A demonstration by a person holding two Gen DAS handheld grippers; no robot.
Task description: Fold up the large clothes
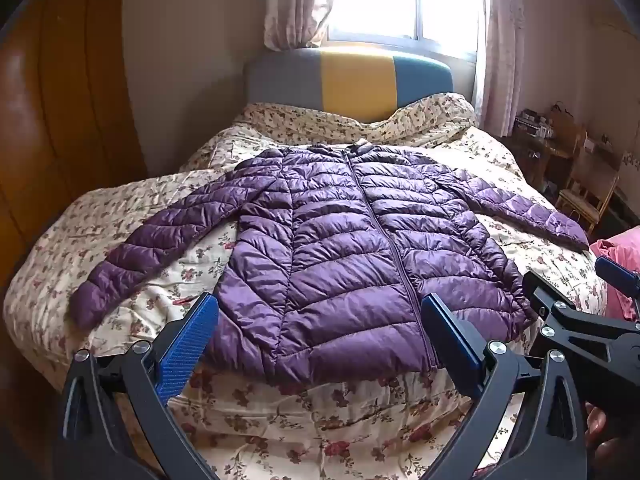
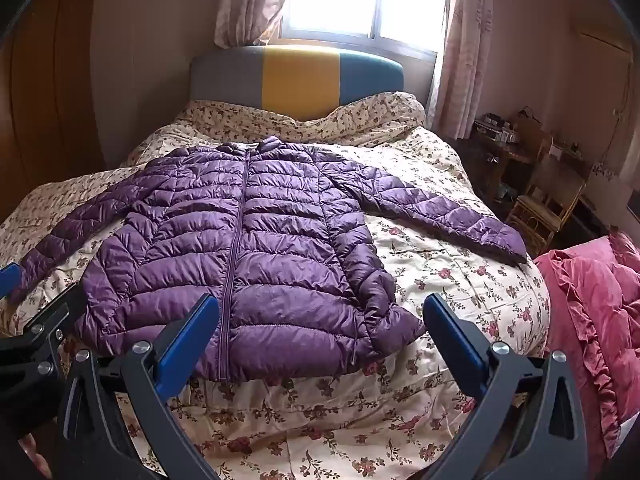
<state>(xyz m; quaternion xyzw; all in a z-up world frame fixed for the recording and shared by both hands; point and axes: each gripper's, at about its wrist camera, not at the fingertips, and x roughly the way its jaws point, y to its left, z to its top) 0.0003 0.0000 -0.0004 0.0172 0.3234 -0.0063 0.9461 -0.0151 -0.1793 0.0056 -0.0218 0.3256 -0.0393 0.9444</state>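
A purple quilted puffer jacket (image 1: 344,248) lies flat and zipped on the floral bed cover, sleeves spread to both sides; it also shows in the right wrist view (image 2: 248,248). My left gripper (image 1: 320,312) is open and empty, held above the jacket's hem near the foot of the bed. My right gripper (image 2: 320,312) is open and empty, over the jacket's right hem corner. The right gripper's body shows at the right edge of the left wrist view (image 1: 580,320).
The bed (image 1: 312,420) has a floral quilt and a grey, yellow and blue headboard (image 1: 352,76) under a bright window. A wooden wardrobe (image 1: 60,128) stands on the left. A pink blanket (image 2: 592,312) lies on the right, with wooden chairs (image 2: 548,204) behind it.
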